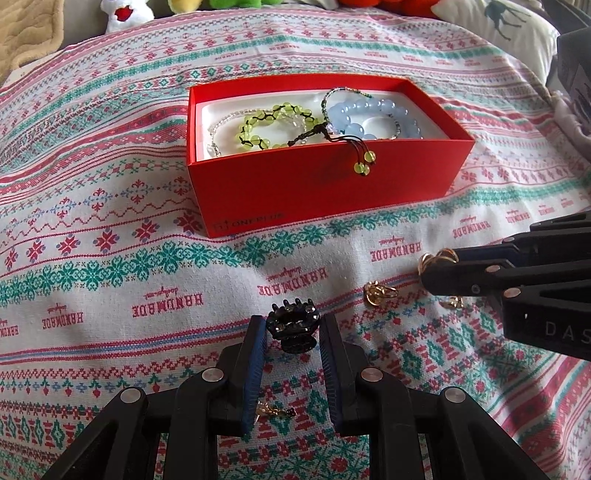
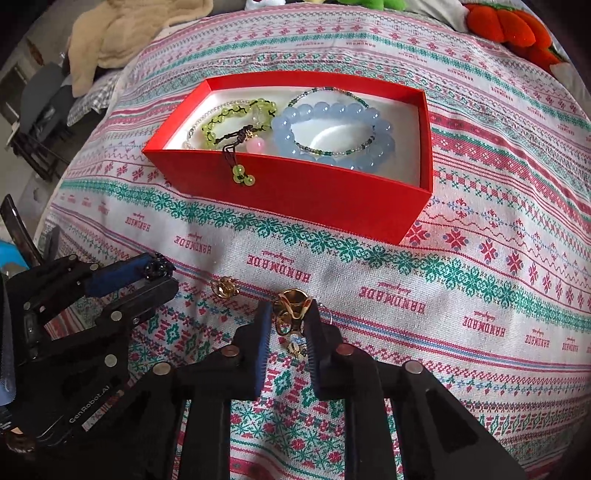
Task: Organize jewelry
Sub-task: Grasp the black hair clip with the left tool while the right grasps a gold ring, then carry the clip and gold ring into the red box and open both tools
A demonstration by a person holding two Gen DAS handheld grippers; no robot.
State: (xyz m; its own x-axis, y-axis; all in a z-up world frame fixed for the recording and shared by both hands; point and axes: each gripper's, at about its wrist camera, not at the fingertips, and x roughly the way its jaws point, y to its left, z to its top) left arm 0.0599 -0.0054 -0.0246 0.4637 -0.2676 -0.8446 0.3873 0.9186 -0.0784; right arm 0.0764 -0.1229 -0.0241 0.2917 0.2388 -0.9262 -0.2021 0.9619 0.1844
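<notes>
Red cardboard box: I see it open on the patterned woven bedspread, holding a blue bead bracelet and a green bead bracelet.
Left tongs: I have them closed on a black plastic claw hair clip.
Right tongs: closed around a gold metal earring.
Loose gold earring: on the bedspread between both tongs.

A home bedroom: a bed under a patterned cross-stitch cloth, plush toys along the far edge, a pillow far right, a beige blanket far left.
</notes>
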